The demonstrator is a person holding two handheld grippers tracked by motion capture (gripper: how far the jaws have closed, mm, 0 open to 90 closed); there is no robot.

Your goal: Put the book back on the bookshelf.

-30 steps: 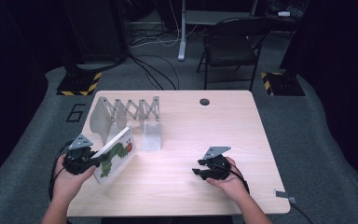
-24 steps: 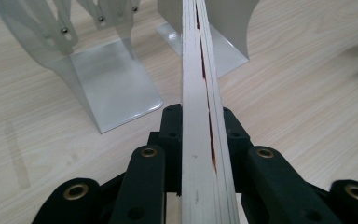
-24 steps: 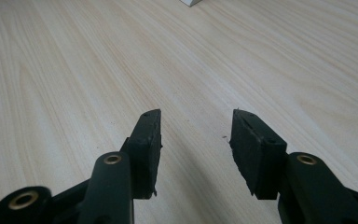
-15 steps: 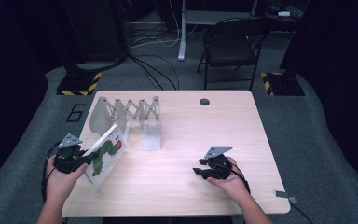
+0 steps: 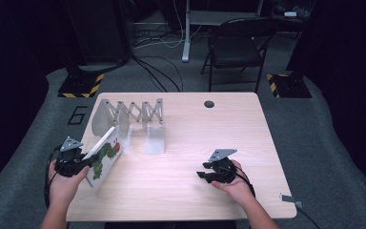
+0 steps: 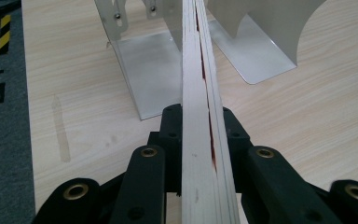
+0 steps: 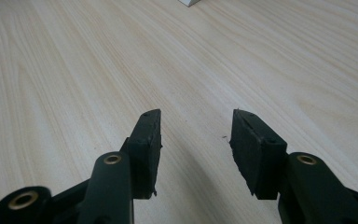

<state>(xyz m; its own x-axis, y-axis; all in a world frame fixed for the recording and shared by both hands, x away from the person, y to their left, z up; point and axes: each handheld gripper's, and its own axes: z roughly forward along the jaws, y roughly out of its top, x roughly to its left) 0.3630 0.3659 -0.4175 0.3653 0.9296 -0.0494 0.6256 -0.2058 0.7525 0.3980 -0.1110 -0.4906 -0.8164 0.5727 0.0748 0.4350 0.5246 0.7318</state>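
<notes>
Gripping the picture book (image 5: 106, 153) edge-on near the tabletop's left edge, the left gripper (image 5: 78, 162) aligns it with the bookend rack (image 5: 128, 114); the right gripper (image 5: 208, 175) rests empty, jaws half-open.

A black folding metal chair (image 5: 236, 47) stood beyond the light wooden table (image 5: 190, 143); yellow-black striped floor bases (image 5: 80, 86) flanked it.
</notes>
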